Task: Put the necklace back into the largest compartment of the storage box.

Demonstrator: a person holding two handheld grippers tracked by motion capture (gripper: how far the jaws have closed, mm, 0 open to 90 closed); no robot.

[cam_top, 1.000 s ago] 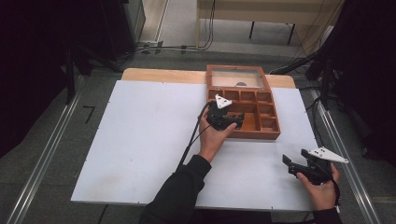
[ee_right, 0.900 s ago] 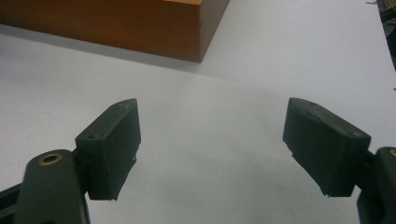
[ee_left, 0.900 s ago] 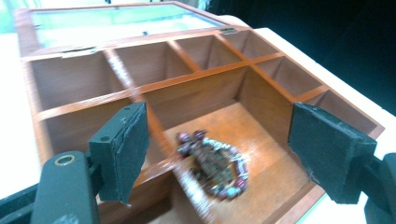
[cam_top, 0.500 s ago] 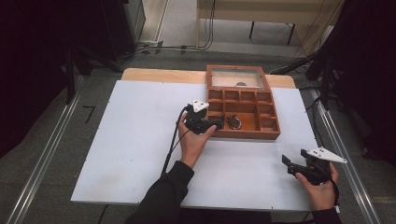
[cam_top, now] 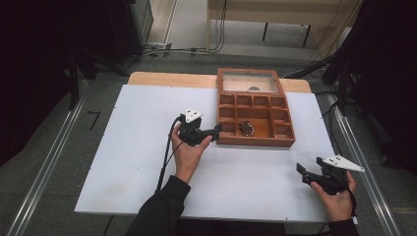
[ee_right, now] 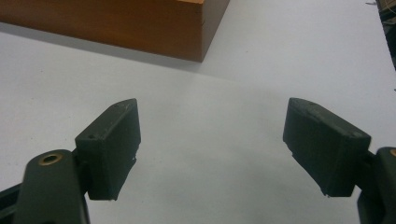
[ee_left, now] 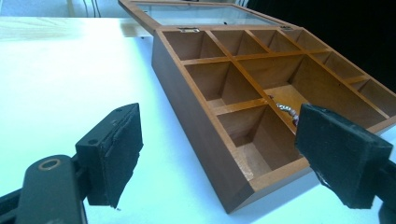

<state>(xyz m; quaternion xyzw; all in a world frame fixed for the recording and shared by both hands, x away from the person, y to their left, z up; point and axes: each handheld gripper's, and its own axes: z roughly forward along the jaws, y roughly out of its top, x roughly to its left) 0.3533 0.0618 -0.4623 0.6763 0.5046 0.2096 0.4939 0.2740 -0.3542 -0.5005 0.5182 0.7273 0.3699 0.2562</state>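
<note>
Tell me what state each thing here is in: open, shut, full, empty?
Wooden box: open, glass lid tipped back.
Large middle compartment: holds a small beaded piece.
Other compartments: look empty.
Left hand-held gripper: jaws have just been opening, nothing between them, beside the box.
Right hand-held gripper: open, empty.

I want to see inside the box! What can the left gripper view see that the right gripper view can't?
The left gripper view looks into the wooden box: its open compartments, the glass lid tipped back, and a small beaded thing lying in the big middle compartment. The right gripper view sees just the box's plain outer wall and one corner. Both show the white table and a pair of open black jaws with nothing between them.
</note>
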